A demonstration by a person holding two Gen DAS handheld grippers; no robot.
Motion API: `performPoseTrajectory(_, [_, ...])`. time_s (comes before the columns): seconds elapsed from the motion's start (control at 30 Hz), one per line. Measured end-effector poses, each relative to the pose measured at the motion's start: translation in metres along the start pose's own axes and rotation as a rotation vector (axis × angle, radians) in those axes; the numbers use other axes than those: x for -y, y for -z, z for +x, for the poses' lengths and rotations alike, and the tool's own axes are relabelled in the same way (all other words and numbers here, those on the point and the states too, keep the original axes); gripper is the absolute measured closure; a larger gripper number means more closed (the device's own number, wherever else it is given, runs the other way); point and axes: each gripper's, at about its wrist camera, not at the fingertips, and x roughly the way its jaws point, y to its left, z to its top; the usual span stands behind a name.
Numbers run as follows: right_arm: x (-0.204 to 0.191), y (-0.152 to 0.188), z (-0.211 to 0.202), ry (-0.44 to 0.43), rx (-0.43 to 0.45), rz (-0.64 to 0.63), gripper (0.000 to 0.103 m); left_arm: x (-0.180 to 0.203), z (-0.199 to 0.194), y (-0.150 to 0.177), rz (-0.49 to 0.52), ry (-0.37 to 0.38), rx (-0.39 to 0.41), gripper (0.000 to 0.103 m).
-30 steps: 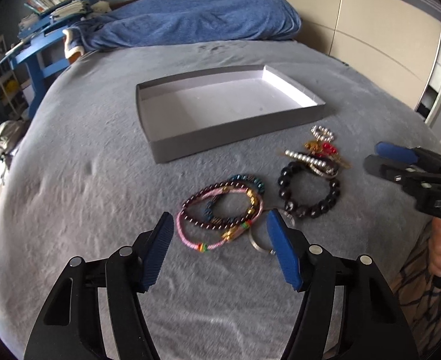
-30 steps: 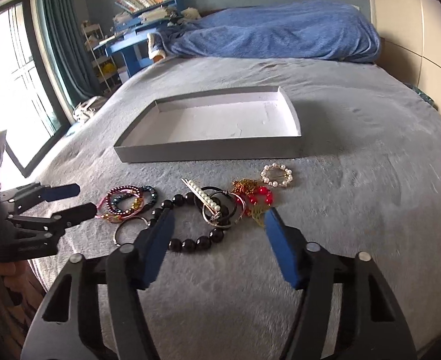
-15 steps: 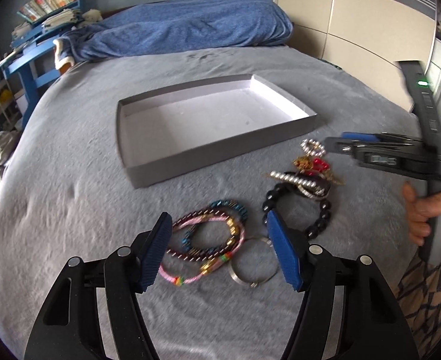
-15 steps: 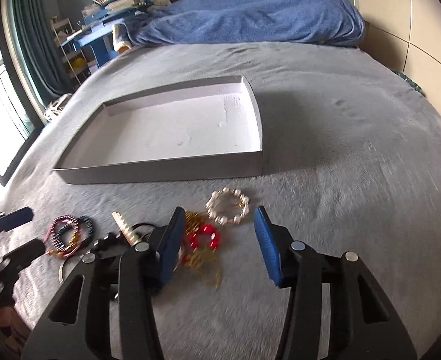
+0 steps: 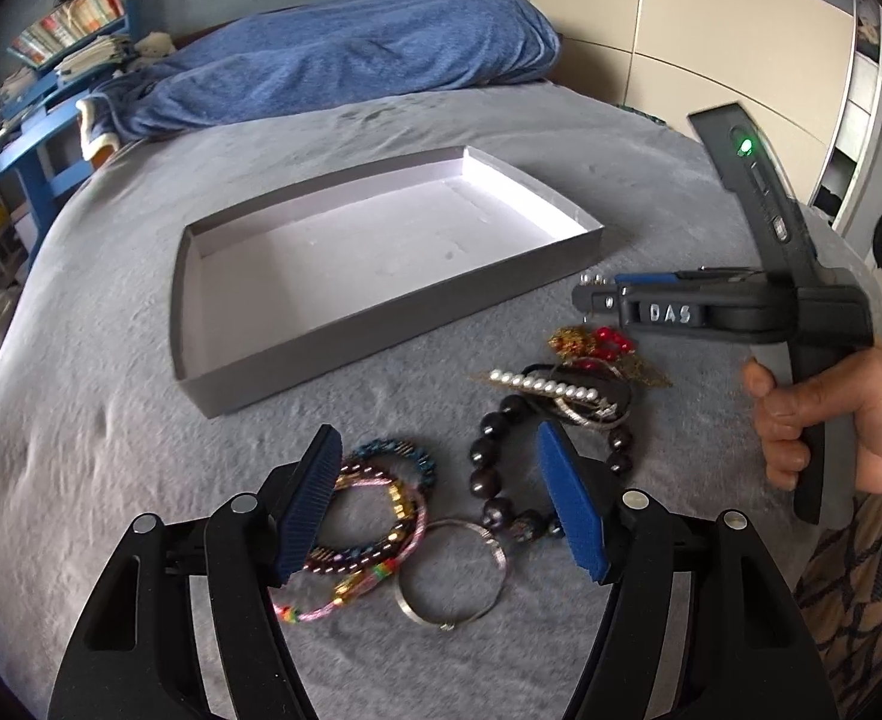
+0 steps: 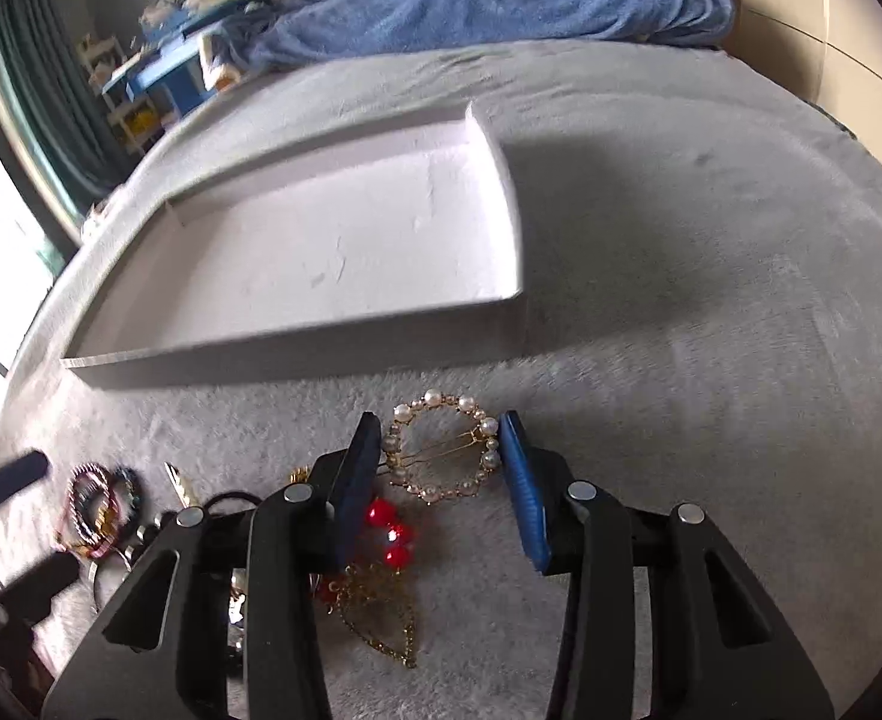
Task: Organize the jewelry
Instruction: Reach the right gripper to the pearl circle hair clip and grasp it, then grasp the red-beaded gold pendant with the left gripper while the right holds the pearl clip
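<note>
Nothing sits in the tray [image 6: 297,276] ahead; my right gripper [image 6: 438,468], jaws just closing, straddles the pearl ring clip [image 6: 441,447] ungripped, my left gripper [image 5: 441,504] gaping over the bracelets [image 5: 369,516].

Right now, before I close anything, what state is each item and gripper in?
Grey shallow cardboard tray: empty, on the bed.
Round pearl-and-gold hair clip: flat on the blanket, between the jaws, not visibly gripped.
Right gripper: jaws just been closing around the clip.
Left gripper: open, holding nothing.
Black bead bracelet: on the blanket.
Silver bangle: on the blanket.
</note>
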Motion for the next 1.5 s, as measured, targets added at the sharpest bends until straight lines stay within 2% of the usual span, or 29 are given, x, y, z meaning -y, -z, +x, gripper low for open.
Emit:
performPoseTrajectory(0.17, [0.018, -0.006, -0.031, -0.017, 0.082, 0.086, 0.062, 0.015, 0.004, -0.01, 0.017, 0.037, 0.019, 0.034])
performPoseTrajectory(0.33, [0.023, -0.013, -0.065, -0.033, 0.15, 0.117, 0.062, 0.04, 0.02, -0.029, 0.073, 0.073, 0.039, 0.034])
performPoseTrajectory(0.53, [0.028, -0.013, -0.092, -0.051, 0.187, 0.121, 0.062, 0.066, 0.048, -0.044, 0.13, 0.102, -0.008, 0.036])
performPoseTrajectory(0.67, [0.034, -0.01, -0.102, -0.058, 0.197, 0.125, 0.062, 0.074, 0.071, -0.05, 0.152, 0.093, -0.076, 0.044])
performPoseTrajectory(0.77, [0.038, -0.007, -0.106, -0.062, 0.202, 0.131, 0.062, 0.071, 0.094, -0.053, 0.128, 0.076, -0.152, 0.051])
performPoseTrajectory(0.83, [0.04, -0.006, -0.106, -0.064, 0.205, 0.139, 0.062, 0.067, 0.104, -0.054, 0.095, 0.111, -0.188, 0.055])
performPoseTrajectory(0.9, [0.043, -0.005, -0.106, -0.067, 0.209, 0.147, 0.062, 0.065, 0.104, -0.054, 0.084, 0.143, -0.195, 0.073])
performPoseTrajectory(0.93, [0.043, -0.006, -0.106, -0.068, 0.21, 0.15, 0.062, 0.066, 0.103, -0.055, 0.084, 0.149, -0.19, 0.077])
performPoseTrajectory(0.97, [0.044, -0.006, -0.105, -0.069, 0.212, 0.154, 0.062, 0.066, 0.1, -0.055, 0.087, 0.15, -0.18, 0.092])
performPoseTrajectory(1.5, [0.038, -0.009, -0.103, -0.094, 0.231, 0.162, 0.062, 0.036, 0.028, -0.089, -0.027, 0.254, 0.048, 0.094])
